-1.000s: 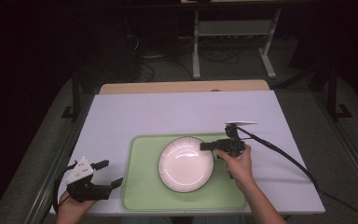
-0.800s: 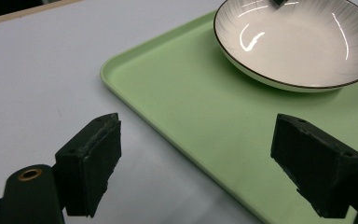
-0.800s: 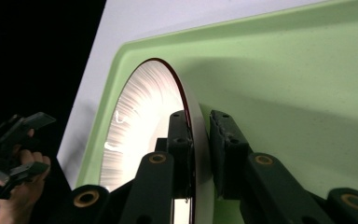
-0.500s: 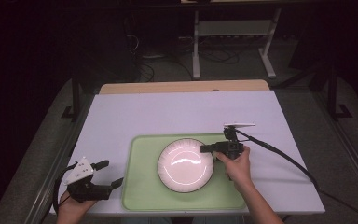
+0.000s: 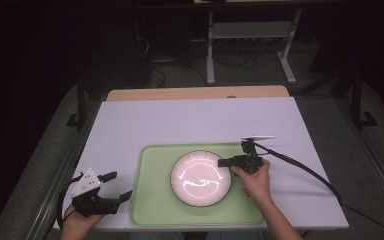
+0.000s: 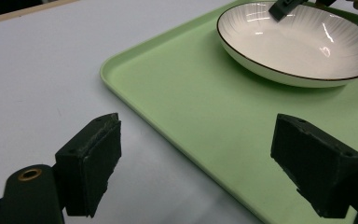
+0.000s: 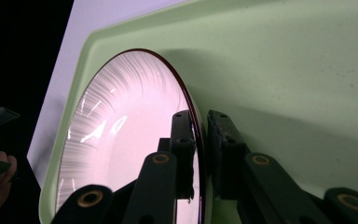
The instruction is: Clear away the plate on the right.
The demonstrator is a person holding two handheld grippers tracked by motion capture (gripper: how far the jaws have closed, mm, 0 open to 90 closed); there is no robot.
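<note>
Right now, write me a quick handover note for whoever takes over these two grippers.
Right gripper: shut on the right rim of the white plate, one jaw inside the rim, one outside.
Left gripper: open, holding nothing, off the tray's left edge.
The plate sits on the green tray, in the middle of the white table.
Done: plate gripped.
Left: probably lifting the plate off the tray; where it goes is not evident.

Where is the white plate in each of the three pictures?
High view: the plate sits in the middle, on the green tray.
Left gripper view: the plate is at the top right, on the tray.
Right gripper view: the plate stands left of centre, its rim between the right tool jaws.
Shared landmark: the green tray.
</note>
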